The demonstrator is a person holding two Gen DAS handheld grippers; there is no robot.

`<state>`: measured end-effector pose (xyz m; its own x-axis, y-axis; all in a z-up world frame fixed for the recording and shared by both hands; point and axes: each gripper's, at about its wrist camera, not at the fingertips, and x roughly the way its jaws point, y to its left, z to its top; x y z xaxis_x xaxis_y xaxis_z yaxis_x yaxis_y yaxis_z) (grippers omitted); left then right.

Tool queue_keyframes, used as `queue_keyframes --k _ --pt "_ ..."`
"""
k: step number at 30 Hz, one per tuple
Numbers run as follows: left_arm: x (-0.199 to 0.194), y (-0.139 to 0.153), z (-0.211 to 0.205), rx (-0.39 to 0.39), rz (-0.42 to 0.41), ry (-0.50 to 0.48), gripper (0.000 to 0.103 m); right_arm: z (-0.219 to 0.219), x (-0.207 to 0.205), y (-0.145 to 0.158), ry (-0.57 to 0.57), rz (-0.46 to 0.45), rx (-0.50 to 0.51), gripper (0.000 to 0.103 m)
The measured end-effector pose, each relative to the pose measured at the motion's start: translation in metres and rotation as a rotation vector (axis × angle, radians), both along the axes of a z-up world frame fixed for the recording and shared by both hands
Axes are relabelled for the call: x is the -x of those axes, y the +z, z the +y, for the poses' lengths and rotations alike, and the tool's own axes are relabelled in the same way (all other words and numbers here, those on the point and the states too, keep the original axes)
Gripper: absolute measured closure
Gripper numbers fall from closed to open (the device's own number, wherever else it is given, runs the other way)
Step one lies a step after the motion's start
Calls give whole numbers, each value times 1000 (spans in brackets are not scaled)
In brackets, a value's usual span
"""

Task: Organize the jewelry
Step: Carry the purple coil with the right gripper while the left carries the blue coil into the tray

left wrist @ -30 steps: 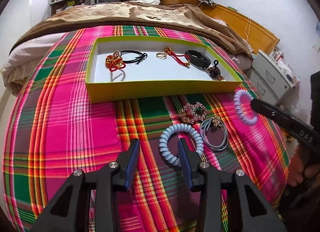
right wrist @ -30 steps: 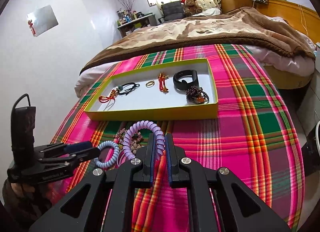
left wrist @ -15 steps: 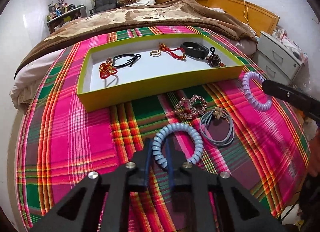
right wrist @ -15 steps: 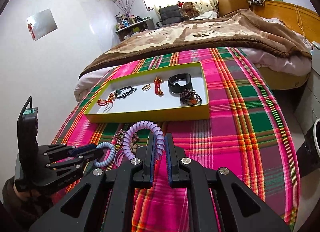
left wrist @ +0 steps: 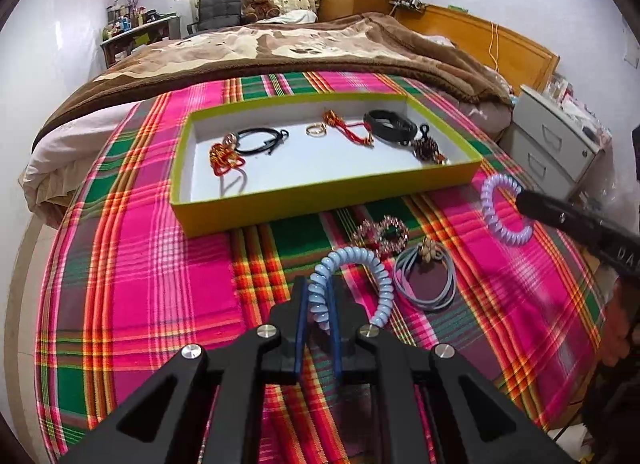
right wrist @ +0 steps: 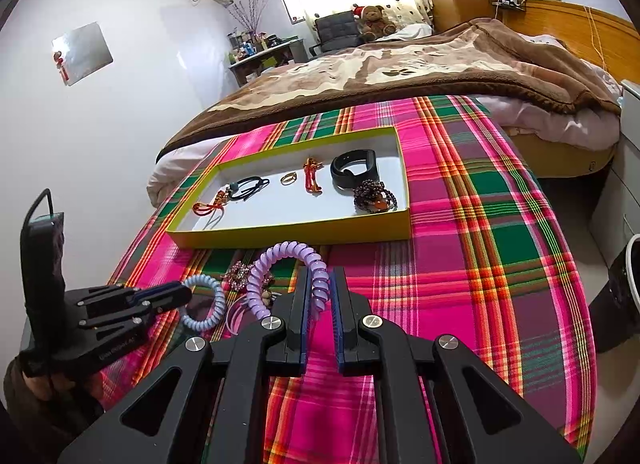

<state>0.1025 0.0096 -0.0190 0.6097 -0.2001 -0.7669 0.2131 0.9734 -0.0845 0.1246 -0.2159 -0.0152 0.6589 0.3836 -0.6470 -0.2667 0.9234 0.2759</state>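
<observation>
My left gripper point(left wrist: 318, 296) is shut on a light blue spiral hair tie point(left wrist: 352, 260) and holds it above the plaid cloth. It also shows in the right wrist view point(right wrist: 204, 300). My right gripper point(right wrist: 320, 284) is shut on a purple spiral hair tie point(right wrist: 280, 260), seen in the left wrist view point(left wrist: 496, 212) near the tray's right corner. The yellow-green tray point(left wrist: 320, 196) holds a black cord bracelet point(left wrist: 260, 140), a red knot charm point(left wrist: 224, 158), a ring point(left wrist: 315, 130), a black band point(left wrist: 390, 126) and a beaded bracelet point(left wrist: 428, 148).
On the cloth in front of the tray lie a rhinestone clip point(left wrist: 384, 234) and a grey hair band with a shell charm point(left wrist: 426, 276). A brown blanket point(left wrist: 300, 52) covers the bed behind. A white drawer unit point(left wrist: 556, 144) stands to the right.
My left gripper closed on the blue spiral tie and lifted it off the cloth. My right gripper kept hold of the purple tie and stayed raised in front of the tray.
</observation>
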Motion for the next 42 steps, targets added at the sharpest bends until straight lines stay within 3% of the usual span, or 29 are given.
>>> queue_keyframes --k 10,16,18,21,24,30,32,33,42 --pt "-6 22 17 49 -43 28 94 4 -5 9 3 -15 -1 94" --pt "-12 12 17 67 3 1 93 7 -6 10 2 -18 -1 94" --pt "-15 5 15 54 32 -1 90 7 -6 9 3 -14 -2 94" --pt "-18 -4 12 39 47 -3 66 7 -6 7 2 -8 -2 94" --pt "-19 -13 10 6 66 7 63 8 -7 7 4 -7 2 94" --pt "-21 -17 5 -42 65 -1 67 10 -9 5 7 -2 4 94" --pt "-21 -18 4 -82 51 10 89 11 -9 5 8 0 4 94" --pt "-22 -17 5 -88 50 9 92 11 -10 5 9 0 5 94" --pt "-20 -3 14 -50 21 6 93 14 -15 6 8 3 10 94"
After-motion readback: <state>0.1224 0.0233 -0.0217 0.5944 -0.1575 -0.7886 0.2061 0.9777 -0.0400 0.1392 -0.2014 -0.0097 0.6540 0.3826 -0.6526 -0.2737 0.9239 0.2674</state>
